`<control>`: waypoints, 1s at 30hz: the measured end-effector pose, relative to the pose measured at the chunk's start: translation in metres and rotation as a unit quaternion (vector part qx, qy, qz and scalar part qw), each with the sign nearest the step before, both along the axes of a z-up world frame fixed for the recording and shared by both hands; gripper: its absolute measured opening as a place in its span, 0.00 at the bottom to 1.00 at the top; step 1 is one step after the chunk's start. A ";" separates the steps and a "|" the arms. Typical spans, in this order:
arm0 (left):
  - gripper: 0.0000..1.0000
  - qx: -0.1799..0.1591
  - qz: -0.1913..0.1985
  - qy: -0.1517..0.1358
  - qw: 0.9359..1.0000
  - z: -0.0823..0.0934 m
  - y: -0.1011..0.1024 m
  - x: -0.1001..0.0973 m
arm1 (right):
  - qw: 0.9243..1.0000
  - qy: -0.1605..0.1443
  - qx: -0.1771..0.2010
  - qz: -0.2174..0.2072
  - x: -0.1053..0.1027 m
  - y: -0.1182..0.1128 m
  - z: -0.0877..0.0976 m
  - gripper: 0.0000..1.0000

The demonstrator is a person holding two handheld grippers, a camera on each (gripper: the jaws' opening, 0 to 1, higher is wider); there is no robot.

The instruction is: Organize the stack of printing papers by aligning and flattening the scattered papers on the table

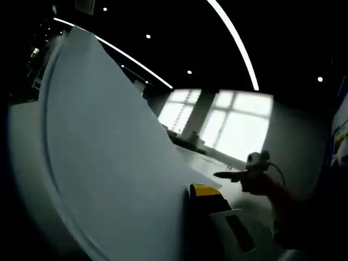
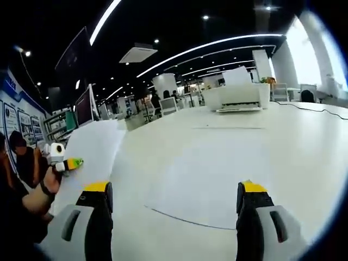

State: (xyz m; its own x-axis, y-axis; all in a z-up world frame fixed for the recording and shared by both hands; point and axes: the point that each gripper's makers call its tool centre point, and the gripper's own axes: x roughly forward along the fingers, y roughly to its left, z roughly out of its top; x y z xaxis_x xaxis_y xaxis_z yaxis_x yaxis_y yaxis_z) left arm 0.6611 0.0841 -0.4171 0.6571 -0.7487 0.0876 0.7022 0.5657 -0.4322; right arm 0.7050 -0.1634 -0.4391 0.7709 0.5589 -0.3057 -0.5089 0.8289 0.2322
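Paper stands lifted off the table, pinched at its edge by the left gripper (the sheets bow upward, close to the lens). The right gripper hangs spread wide above a sheet lying flat on the white tabletop.

No text can be read; the wall posters at the side are too blurred.
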 end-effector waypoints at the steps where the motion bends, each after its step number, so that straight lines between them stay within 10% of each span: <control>1: 0.11 0.000 0.000 0.000 1.000 0.000 0.000 0.000 | 1.000 0.000 -0.002 -0.001 0.001 0.000 -0.001 0.90; 30: 0.11 0.000 -0.001 -0.003 1.000 0.001 -0.001 -0.001 | 0.997 0.010 -0.075 -0.014 0.030 0.020 -0.036 0.89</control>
State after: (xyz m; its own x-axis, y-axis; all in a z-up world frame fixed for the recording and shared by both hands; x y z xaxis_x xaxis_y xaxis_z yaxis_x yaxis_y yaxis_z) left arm 0.6599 0.0834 -0.4166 0.6554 -0.7497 0.0924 0.7058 0.5642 -0.4285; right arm 0.7348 -0.1430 -0.4748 0.7788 0.4837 -0.3994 -0.4817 0.8690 0.1132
